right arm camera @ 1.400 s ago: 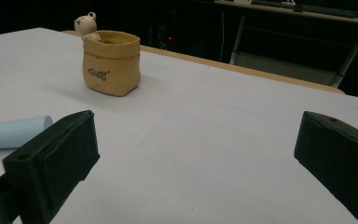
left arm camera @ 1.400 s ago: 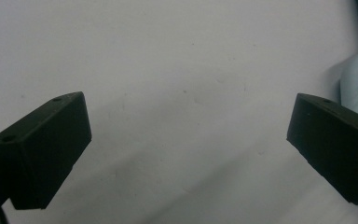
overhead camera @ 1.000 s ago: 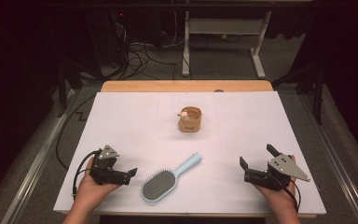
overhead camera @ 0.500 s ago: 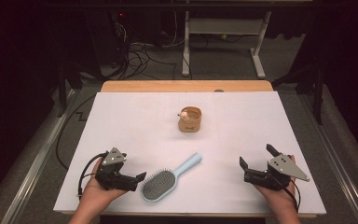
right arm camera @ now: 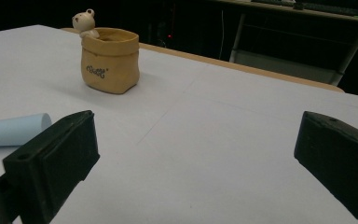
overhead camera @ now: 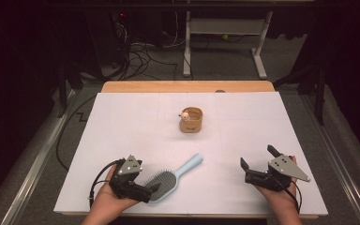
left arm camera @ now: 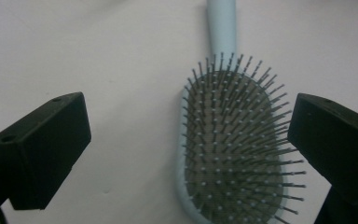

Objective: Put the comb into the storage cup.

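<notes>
A light blue hairbrush [overhead camera: 171, 179] lies bristles-up near the front of the white table, handle pointing to the far right. My left gripper [overhead camera: 153, 188] is open at the brush's head; in the left gripper view the bristle pad [left arm camera: 235, 144] sits between the spread jaws, closer to the right one. My right gripper [overhead camera: 258, 158] rests open at the front right, nothing between its jaws. A tan bag-shaped pot [overhead camera: 191, 120] with a small bear on its rim stands mid-table; the right gripper view shows the pot [right arm camera: 110, 60] and the brush handle's tip [right arm camera: 14, 129].
The white sheet [overhead camera: 122, 122] covers the table, with a wooden edge [overhead camera: 187, 86] at the back. Beyond it are dark floor, cables [overhead camera: 140, 51] and a white desk frame [overhead camera: 225, 42].
My left gripper has moved right and forward from the table's left front to the brush head, which now lies between its jaws. The right gripper has stayed put.
</notes>
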`<state>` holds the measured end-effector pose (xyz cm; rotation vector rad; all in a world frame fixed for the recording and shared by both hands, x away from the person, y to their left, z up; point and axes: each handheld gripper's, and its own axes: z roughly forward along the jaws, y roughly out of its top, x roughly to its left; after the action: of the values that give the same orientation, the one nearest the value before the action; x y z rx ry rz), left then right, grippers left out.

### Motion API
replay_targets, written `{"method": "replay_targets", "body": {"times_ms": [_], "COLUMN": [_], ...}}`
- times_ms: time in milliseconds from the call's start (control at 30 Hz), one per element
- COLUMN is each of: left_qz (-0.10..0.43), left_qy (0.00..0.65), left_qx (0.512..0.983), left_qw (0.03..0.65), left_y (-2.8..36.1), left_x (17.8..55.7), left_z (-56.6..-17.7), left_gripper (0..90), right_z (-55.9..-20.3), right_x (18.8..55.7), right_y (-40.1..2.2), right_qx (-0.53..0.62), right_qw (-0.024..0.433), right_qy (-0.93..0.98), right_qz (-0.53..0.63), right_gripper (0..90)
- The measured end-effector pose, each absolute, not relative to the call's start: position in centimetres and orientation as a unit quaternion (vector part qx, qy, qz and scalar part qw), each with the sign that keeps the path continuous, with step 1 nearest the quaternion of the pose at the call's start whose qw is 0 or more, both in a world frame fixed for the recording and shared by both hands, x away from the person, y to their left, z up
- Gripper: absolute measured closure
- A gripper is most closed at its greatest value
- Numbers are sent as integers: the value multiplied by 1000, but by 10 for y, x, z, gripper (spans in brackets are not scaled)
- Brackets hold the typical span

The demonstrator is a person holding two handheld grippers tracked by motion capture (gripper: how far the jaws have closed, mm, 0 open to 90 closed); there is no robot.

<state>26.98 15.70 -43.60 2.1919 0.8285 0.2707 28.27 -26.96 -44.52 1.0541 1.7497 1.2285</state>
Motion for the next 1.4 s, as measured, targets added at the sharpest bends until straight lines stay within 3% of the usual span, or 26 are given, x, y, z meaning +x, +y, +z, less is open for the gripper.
{"method": "replay_targets", "body": {"times_ms": [1400], "left_qz": [92], "left_qy": [311], "left_qx": [902], "left_qw": [285], "left_y": [122], "left_x": [271], "left_z": [-466], "left_gripper": [61], "right_z": [-448], "right_x": [283], "right_y": [-268], "right_qx": [414], "right_qw": [363], "right_qy": [684], "right_qz": [479], "right_gripper": [2]}}
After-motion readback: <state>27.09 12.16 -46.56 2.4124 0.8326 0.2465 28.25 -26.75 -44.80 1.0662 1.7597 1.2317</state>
